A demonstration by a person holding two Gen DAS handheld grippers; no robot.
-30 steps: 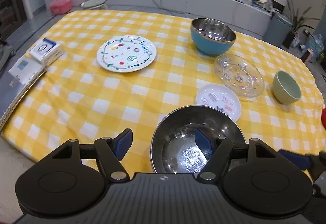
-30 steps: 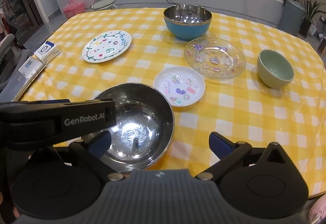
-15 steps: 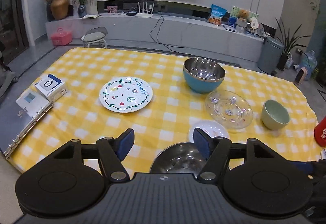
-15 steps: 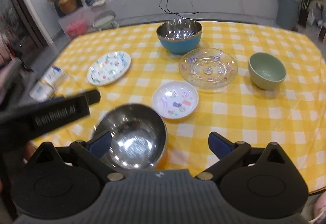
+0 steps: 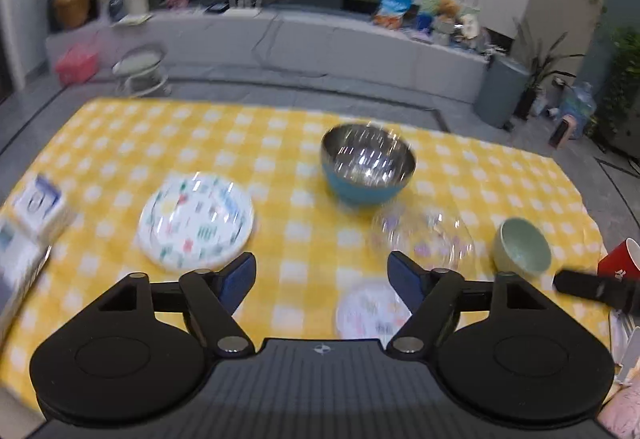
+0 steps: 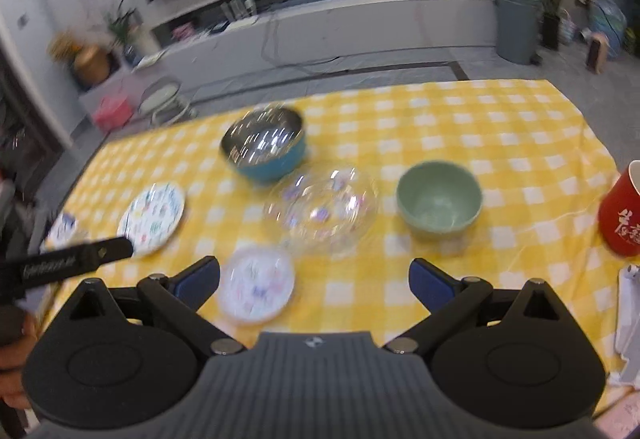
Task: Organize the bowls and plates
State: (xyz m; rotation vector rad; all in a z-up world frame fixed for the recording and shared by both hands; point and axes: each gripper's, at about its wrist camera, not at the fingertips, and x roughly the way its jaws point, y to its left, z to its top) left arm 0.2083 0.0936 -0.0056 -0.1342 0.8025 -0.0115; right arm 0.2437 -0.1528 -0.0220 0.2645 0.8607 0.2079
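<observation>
Yellow checked tablecloth (image 6: 500, 127); red cup (image 6: 622, 215) bears unreadable white characters.

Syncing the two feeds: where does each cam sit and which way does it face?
Left wrist: on the left gripper, raised at the table's near edge, facing across the table to the TV wall; own open fingers show, the right gripper's tip at right.
Right wrist: on the right gripper, further right, same heading; open fingers, left gripper and a hand at left.
Shared: blue bowl, green bowl, glass plate, both white plates, red cup.
</observation>
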